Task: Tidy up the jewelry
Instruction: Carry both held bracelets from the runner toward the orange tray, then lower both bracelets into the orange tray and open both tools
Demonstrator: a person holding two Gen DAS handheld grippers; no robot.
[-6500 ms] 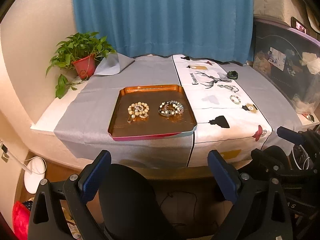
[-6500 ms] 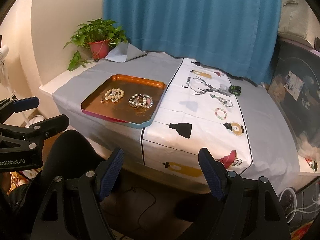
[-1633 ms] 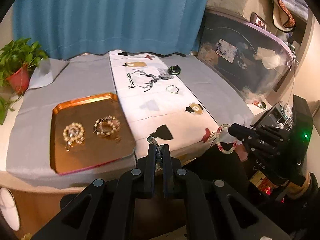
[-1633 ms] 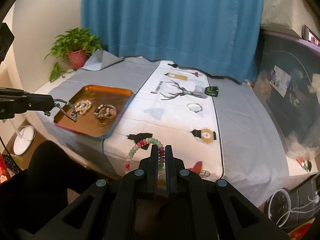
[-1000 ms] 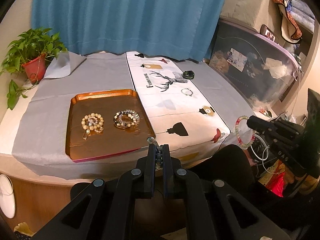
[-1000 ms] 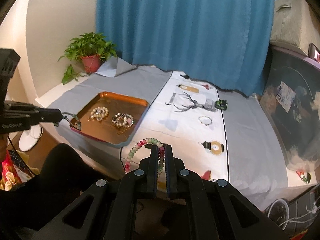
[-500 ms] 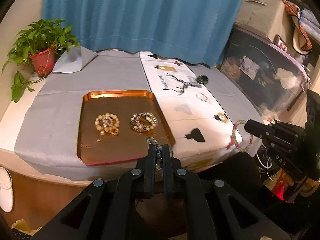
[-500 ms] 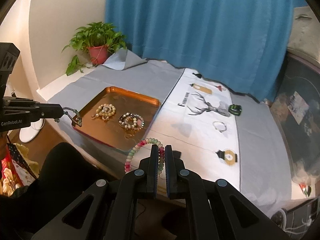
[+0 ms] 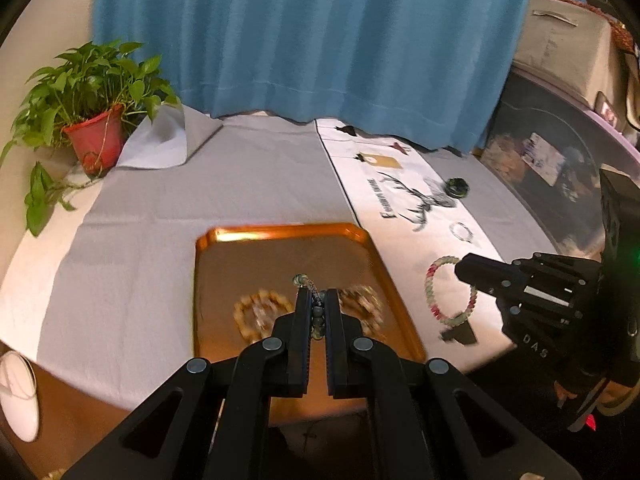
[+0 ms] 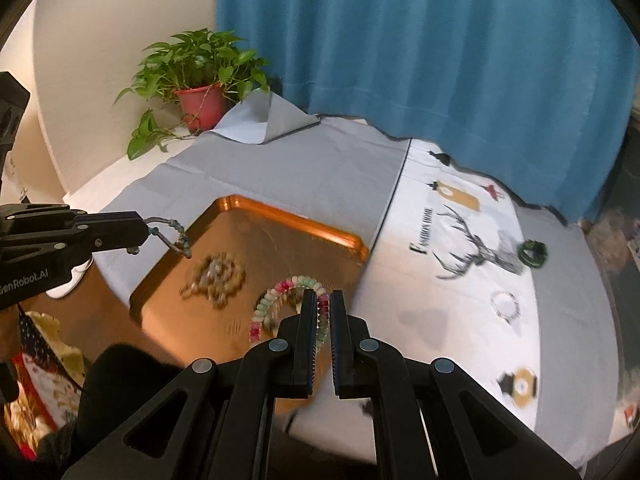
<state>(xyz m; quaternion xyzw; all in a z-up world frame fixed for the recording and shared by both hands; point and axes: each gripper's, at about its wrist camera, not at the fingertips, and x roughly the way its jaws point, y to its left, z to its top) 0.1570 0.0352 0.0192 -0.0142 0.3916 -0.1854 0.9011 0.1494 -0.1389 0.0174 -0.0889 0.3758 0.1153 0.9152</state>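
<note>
An orange tray (image 9: 280,233) (image 10: 296,216) lies on the grey cloth with a pearl bracelet (image 9: 260,314) (image 10: 216,274) and a second beaded bracelet (image 9: 362,304) inside, both blurred. My left gripper (image 9: 318,304) (image 10: 140,232) is shut on a dark grey-bead bracelet (image 9: 308,285) (image 10: 176,238) above the tray's near left part. My right gripper (image 10: 324,300) (image 9: 464,270) is shut on a pink-and-green bead bracelet (image 10: 280,292) (image 9: 450,292), hanging over the tray's right side. On the white runner lie a small silver bracelet (image 9: 462,232) (image 10: 505,303) and a dark green one (image 9: 457,187) (image 10: 531,253).
A potted plant (image 9: 94,136) (image 10: 200,100) stands at the far left corner beside a folded-up cloth corner. A blue curtain (image 9: 300,40) hangs behind the table. The white printed runner (image 10: 460,280) lies right of the tray. Dark storage boxes (image 9: 540,152) stand at the right.
Both grippers have moved forward over the table toward the tray, which now looks larger and closer in both views. Each still grips its bracelet.
</note>
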